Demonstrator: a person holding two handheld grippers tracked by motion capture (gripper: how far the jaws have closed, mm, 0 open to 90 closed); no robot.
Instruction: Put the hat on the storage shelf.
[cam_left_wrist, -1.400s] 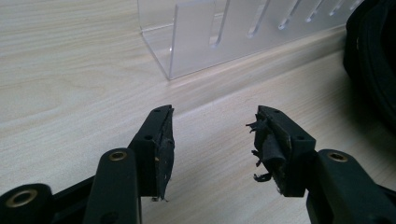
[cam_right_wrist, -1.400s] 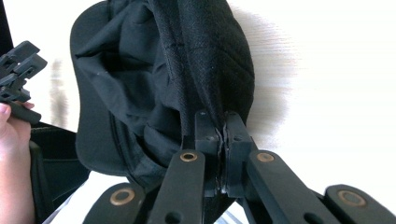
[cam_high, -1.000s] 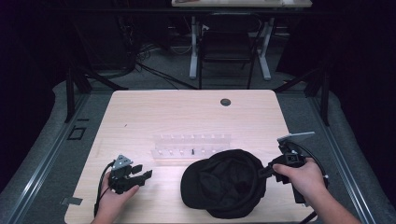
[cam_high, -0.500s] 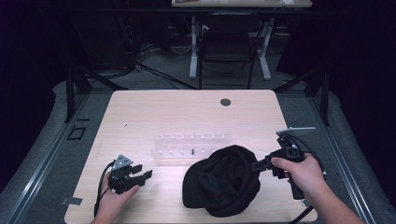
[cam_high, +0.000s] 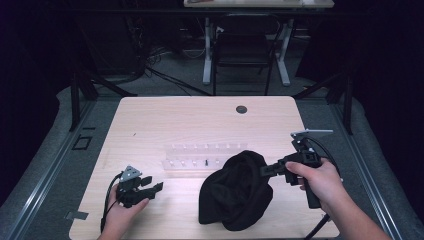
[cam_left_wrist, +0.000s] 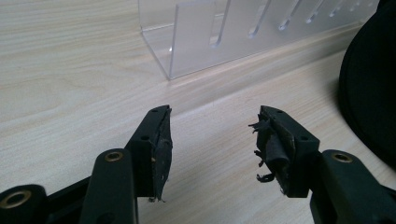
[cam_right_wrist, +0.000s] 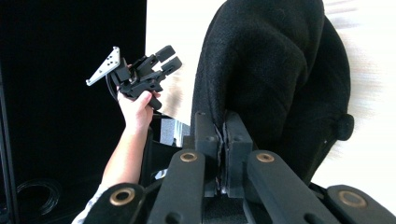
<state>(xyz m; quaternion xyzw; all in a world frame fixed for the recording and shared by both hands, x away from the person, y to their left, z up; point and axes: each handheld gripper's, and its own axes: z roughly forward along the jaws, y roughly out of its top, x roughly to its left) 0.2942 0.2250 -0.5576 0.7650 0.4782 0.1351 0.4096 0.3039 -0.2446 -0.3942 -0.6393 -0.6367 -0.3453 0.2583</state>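
A black cloth hat (cam_high: 235, 195) lies on the front right of the wooden table (cam_high: 175, 120), with its right side raised and bunched. My right gripper (cam_high: 264, 170) is shut on that raised edge. The right gripper view shows the jaws pinched together on the hat's fabric (cam_right_wrist: 275, 65), at my right gripper (cam_right_wrist: 223, 140). My left gripper (cam_high: 156, 189) rests near the front left of the table, held open and empty. In the left gripper view, my left gripper (cam_left_wrist: 212, 140) stands apart over bare wood, with the hat (cam_left_wrist: 373, 93) off to the right.
A clear acrylic slotted rack (cam_high: 205, 155) stands mid-table just behind the hat, and it appears close ahead in the left gripper view (cam_left_wrist: 224, 32). A small round hole (cam_high: 241, 109) sits near the table's far edge. Dark floor and chair legs lie beyond.
My right gripper has lifted the hat's right edge and carried it left, so the hat went from flat to bunched up. The left gripper has stayed put.
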